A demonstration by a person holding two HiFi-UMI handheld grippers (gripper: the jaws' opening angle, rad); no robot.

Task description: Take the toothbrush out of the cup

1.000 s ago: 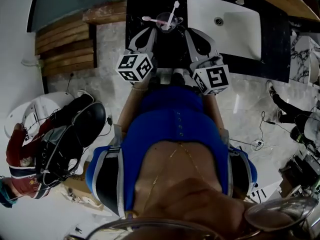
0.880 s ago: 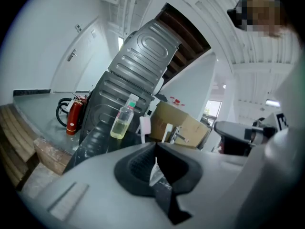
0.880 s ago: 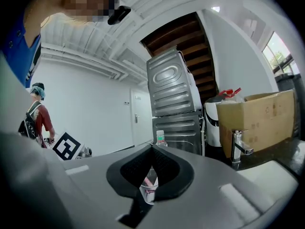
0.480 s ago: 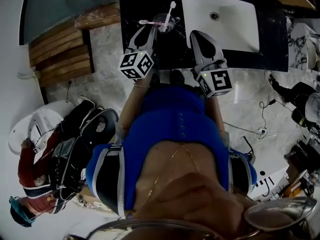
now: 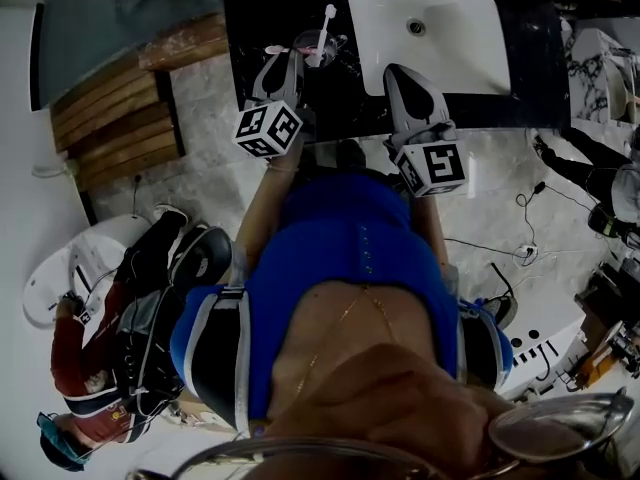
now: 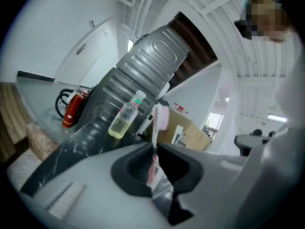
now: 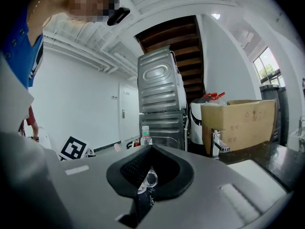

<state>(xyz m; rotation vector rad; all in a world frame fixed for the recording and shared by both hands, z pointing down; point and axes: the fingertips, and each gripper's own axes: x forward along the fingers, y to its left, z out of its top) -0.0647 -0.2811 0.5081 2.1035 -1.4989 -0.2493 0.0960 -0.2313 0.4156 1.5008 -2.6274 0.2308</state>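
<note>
A clear cup (image 5: 318, 46) stands on the black counter (image 5: 540, 78), left of the sink. A white toothbrush (image 5: 325, 23) sticks up out of it. A pink toothbrush (image 6: 160, 118) leans out of the cup to the left, its end just visible (image 5: 271, 48) in the head view. My left gripper (image 5: 286, 56) is at the cup's left side, shut on that pink toothbrush; its head stands above the jaw tips and its handle runs down behind them. My right gripper (image 5: 396, 70) is shut on nothing, just right of the cup (image 7: 150, 178).
A white sink (image 5: 425, 28) with a faucet (image 7: 215, 146) fills the counter's right part. A bottle of yellow liquid (image 6: 125, 119) stands behind the cup. Wooden steps (image 5: 110, 118) lie to the left. A person in red (image 5: 85, 368) crouches on the floor at lower left.
My left gripper has moved forward and left onto the pink toothbrush, covering most of it. The right gripper has stayed beside the cup. The head view has drifted.
</note>
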